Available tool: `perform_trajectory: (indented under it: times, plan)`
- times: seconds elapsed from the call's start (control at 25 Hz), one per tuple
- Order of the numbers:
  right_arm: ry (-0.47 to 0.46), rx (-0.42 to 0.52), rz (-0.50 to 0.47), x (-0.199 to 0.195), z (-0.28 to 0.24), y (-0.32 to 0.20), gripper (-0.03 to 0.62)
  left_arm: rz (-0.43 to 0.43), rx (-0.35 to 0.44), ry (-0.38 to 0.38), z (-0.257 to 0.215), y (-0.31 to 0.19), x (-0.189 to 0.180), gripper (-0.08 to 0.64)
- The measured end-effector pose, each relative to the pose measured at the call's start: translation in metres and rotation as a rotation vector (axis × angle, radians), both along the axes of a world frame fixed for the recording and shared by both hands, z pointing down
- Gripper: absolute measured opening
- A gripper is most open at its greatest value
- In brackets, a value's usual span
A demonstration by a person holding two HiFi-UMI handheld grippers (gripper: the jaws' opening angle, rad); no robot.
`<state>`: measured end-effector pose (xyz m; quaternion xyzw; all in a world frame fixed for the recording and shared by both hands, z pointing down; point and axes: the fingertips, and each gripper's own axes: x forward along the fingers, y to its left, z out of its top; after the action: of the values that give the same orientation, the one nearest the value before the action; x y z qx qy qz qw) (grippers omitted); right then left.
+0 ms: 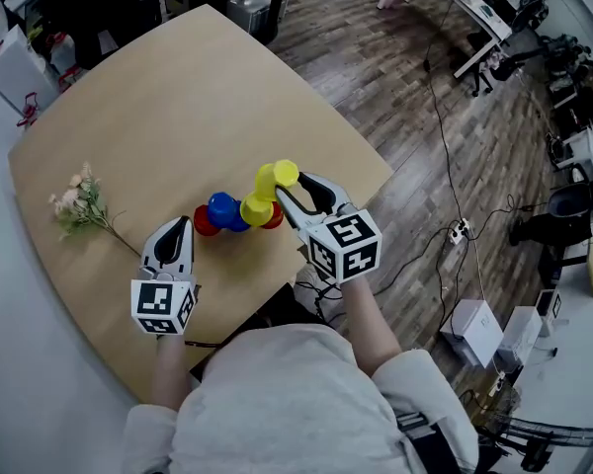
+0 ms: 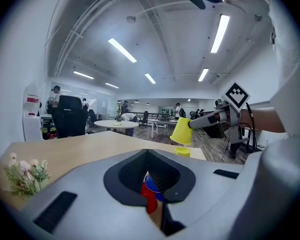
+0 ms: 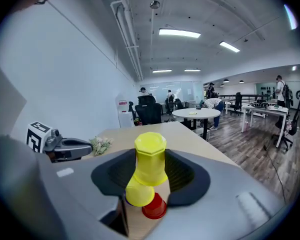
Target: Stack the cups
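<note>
Pinches an upside-down yellow cup between the spread jaws of the right gripper, clear above the table. Just below it, near the table's right edge: a second yellow cup, a blue cup and two red cups, clustered. Holds the left gripper beside them, jaws pressed together on nothing, toward the near edge.

Bright, even office light
Glare from ceiling tube lights; soft shadows; both gripper views bulge, with dark rounded corners.
</note>
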<state>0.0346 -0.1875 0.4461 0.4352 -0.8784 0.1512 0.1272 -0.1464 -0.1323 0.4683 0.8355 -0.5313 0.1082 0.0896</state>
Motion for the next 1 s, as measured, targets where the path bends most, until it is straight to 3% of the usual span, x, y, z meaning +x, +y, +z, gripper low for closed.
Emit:
perform_trajectory:
  times: [0.48,1.0]
  plan:
    - [0.079,-0.022,-0.137,-0.064,-0.006,0.02,0.192,-0.031,0.004,0.005,-0.003,0.026,-0.023,0.009]
    - [0.148,-0.038,-0.126,-0.079,0.005,0.02,0.193,-0.064,-0.001,0.012,-0.001,0.041,-0.044,0.009]
